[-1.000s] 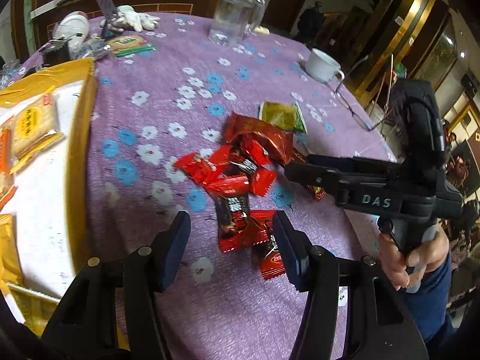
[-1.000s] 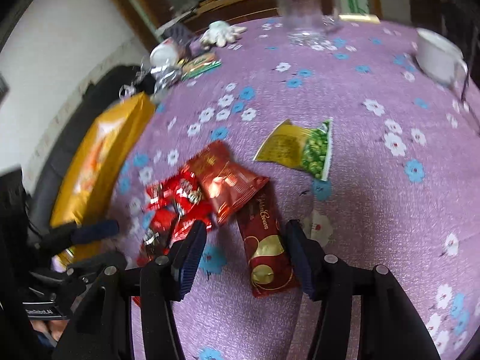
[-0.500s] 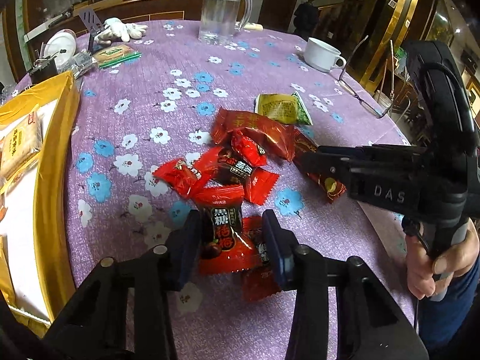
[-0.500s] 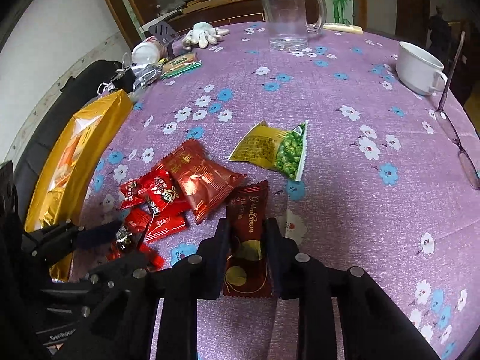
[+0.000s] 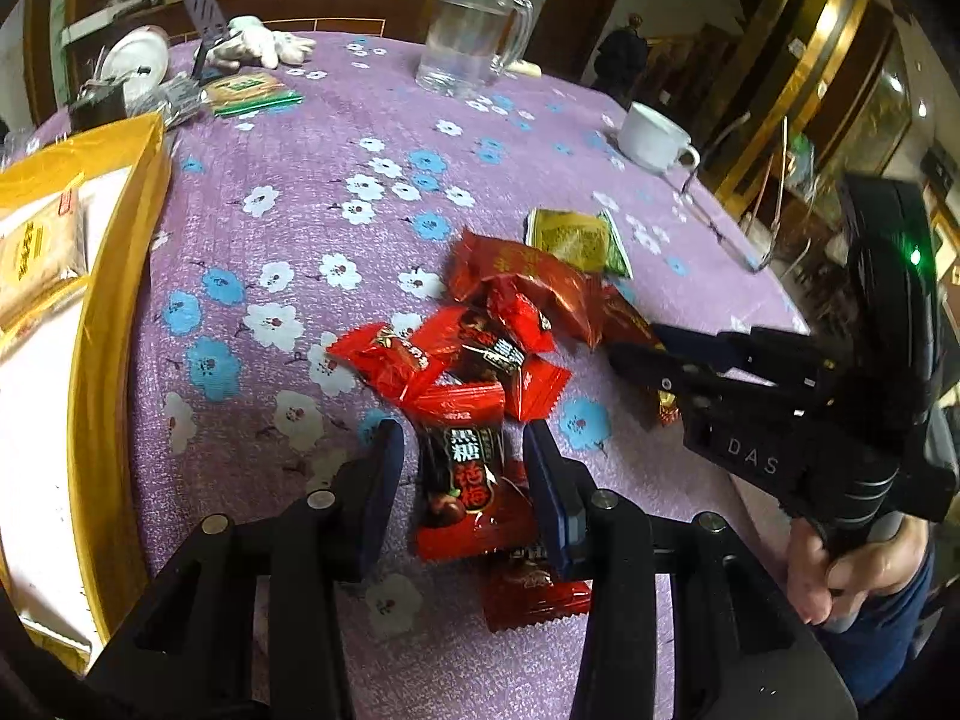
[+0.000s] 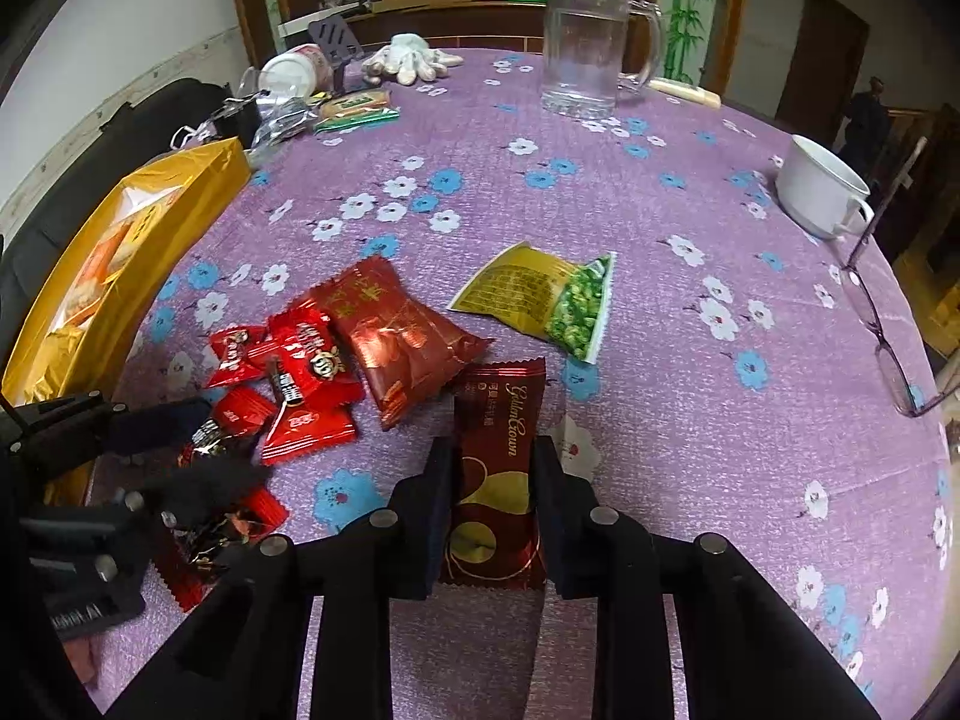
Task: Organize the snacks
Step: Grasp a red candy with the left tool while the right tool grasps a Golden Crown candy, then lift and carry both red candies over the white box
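Right gripper [image 6: 492, 510] clamps a dark red wafer packet [image 6: 495, 474].
Red candies [image 6: 300, 372] lie ahead-left, a green pea packet [image 6: 540, 297] straight ahead.

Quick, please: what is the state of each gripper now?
Left gripper: jaws around the red plum candy; grip cannot be told.
Right gripper: shut on the dark red bar.

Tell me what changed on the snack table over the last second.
Both grippers closed in. The right gripper shut on the dark red Golden Crown packet. The left gripper narrowed around the red plum candy, though a gap still shows beside its left finger. The green pea packet, glass mug and white cup stayed put.
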### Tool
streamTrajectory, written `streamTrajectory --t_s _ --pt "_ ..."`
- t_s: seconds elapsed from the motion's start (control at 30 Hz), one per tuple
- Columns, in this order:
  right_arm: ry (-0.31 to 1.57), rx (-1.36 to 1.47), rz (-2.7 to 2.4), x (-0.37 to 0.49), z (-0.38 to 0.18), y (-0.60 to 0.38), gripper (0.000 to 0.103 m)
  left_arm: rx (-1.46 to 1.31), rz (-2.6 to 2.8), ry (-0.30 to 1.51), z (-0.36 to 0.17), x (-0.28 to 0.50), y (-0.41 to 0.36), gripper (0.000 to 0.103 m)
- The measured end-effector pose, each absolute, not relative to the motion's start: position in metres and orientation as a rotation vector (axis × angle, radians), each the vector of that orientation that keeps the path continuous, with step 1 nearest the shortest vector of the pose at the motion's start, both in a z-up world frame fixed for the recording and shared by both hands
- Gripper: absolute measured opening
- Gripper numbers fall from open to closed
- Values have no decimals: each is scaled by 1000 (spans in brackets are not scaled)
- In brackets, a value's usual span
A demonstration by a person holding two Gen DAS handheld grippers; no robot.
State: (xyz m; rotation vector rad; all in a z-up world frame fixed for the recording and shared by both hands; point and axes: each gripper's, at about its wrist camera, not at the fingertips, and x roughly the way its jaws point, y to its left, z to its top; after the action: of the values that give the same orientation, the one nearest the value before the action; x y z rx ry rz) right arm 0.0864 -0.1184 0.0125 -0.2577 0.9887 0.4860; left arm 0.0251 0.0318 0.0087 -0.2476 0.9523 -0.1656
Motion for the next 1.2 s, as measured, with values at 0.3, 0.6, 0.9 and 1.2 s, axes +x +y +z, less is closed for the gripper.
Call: streamTrajectory --t_s 0.3,0.6,0.9,1.2 --pt "989 -264 478 87 12 -118 27 39 -67 933 5 21 0 39" --pt "964 -255 474 84 17 -119 25 -63 -88 892 8 19 16 23" --pt "885 -91 571 83 43 -134 25 -157 -135 823 20 14 27 23" --pt "844 -48 672 72 53 -127 25 -183 -130 798 24 12 32 23"
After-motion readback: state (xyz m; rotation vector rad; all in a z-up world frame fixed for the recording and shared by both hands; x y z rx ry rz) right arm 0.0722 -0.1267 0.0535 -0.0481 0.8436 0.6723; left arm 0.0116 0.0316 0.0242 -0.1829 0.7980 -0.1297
